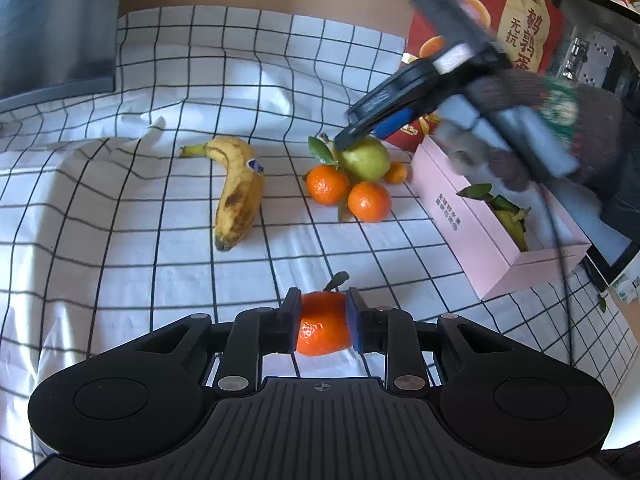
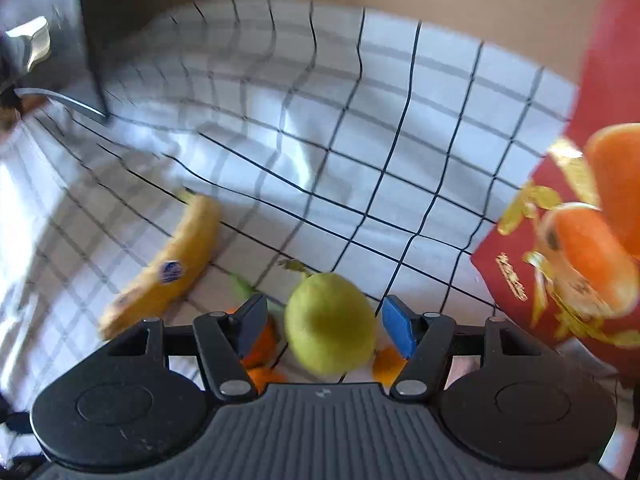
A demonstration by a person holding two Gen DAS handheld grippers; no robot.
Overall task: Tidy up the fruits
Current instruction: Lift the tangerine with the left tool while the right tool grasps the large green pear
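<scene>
My left gripper (image 1: 323, 322) is shut on a tangerine (image 1: 322, 330) with a leaf, just above the checked cloth. A banana (image 1: 239, 190) lies in the middle. Two tangerines (image 1: 327, 184) (image 1: 369, 201), a smaller one (image 1: 396, 173) and a green pear (image 1: 369, 158) sit in a cluster to its right. My right gripper (image 2: 324, 322) is open, its fingers on either side of the pear (image 2: 330, 322) without touching it. In the left wrist view the right gripper (image 1: 352, 136) hovers over the pear. The banana (image 2: 168, 268) lies to its left.
A pink open box (image 1: 480, 232) holding green-leafed fruit stands at the right. A red printed carton (image 1: 516, 28) stands behind it, and also shows in the right wrist view (image 2: 576, 240). A dark object (image 1: 52, 28) sits at the far left. The cloth (image 1: 120, 264) is wrinkled.
</scene>
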